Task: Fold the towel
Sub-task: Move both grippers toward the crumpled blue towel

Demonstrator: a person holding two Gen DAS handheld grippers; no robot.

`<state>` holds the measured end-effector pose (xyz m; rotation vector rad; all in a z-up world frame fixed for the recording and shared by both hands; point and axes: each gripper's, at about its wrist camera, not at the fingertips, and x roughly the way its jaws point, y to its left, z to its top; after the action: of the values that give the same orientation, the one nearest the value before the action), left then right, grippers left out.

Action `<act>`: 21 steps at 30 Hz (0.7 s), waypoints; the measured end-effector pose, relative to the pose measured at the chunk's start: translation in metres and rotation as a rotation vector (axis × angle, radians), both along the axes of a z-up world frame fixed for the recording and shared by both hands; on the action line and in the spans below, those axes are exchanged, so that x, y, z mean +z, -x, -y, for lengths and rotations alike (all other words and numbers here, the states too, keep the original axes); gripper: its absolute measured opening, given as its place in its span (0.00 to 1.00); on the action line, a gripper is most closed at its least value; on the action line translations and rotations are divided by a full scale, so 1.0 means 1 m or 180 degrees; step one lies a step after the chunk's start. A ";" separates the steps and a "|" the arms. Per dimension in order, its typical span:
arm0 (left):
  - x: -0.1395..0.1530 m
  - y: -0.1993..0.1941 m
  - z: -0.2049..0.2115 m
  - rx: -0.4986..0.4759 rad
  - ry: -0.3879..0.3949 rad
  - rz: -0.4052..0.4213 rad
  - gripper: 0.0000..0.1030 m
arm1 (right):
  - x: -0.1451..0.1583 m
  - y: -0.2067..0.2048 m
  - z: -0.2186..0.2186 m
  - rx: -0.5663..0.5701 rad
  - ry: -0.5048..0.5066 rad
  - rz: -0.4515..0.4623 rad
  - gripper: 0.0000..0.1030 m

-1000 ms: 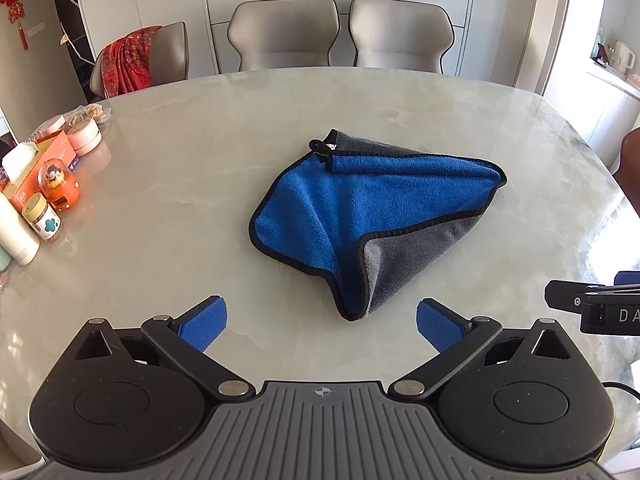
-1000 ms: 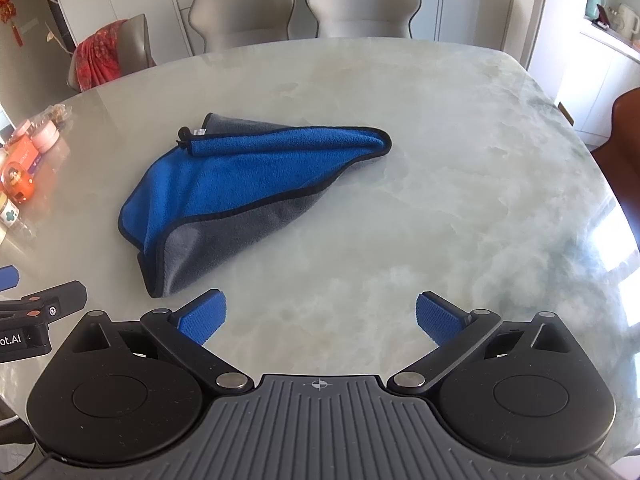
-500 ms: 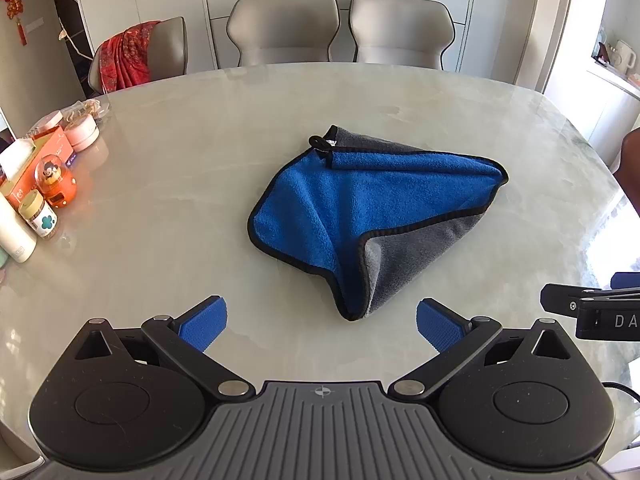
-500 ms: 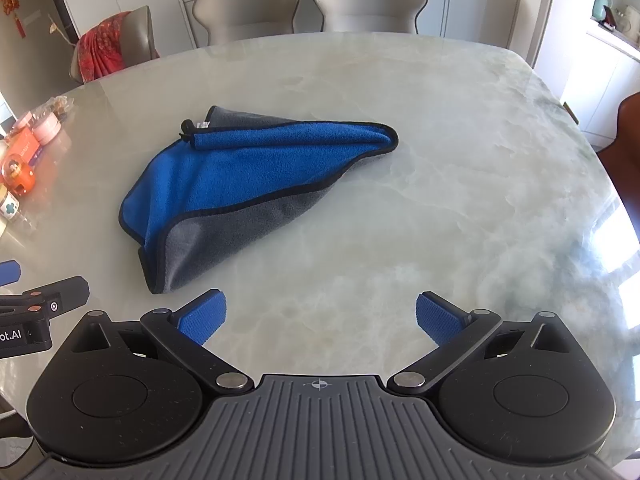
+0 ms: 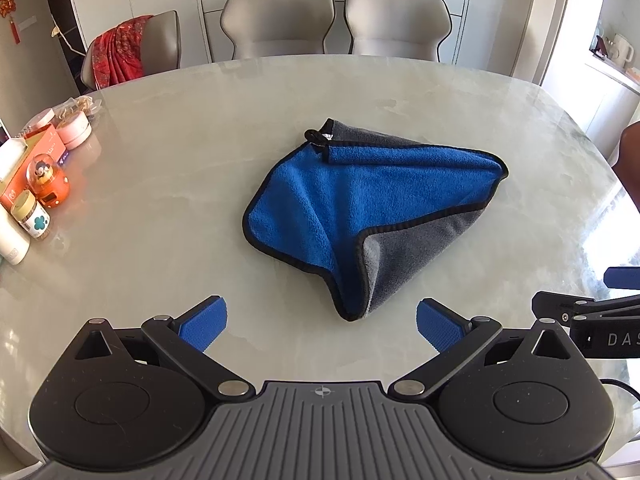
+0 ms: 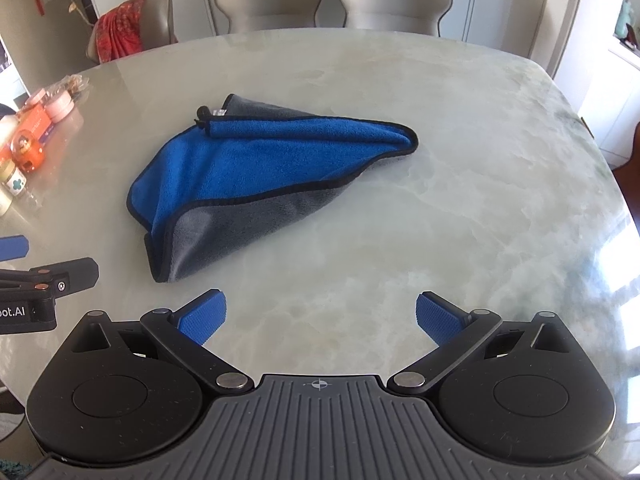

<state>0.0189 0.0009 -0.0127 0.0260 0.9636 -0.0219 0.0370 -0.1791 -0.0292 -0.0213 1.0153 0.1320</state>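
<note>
We found the towel point(image 5: 360, 208) lying on the table point(image 5: 160, 184), near its middle, loosely doubled over itself. The left gripper point(image 5: 322, 322) hung before the towel's near corner, and the right gripper point(image 6: 320, 316) sat to the right of that corner, neither touching it. Along the table's left edge stood a cluster of jars and boxes point(image 5: 36, 184), perhaps toiletries. Behind the table stood two chairs point(image 5: 336, 20), with a third chair point(image 5: 160, 40) to their left.

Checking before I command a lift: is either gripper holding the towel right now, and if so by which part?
Nothing is held. The left gripper and right gripper are both open and short of the towel, which lies loosely bunched on the table.
</note>
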 end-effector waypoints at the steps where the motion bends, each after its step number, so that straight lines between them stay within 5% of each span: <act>1: 0.000 -0.001 0.000 -0.0008 0.0003 -0.0003 1.00 | 0.000 -0.001 -0.001 0.0007 -0.0004 -0.0004 0.99; 21: -0.012 -0.026 -0.004 -0.0123 0.0135 -0.0163 1.00 | -0.009 -0.026 0.003 -0.0011 0.0011 -0.0107 0.99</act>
<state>0.0449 0.0044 -0.0251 0.0050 1.0136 -0.0789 0.0631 -0.1819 -0.0386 -0.0204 1.0491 0.1277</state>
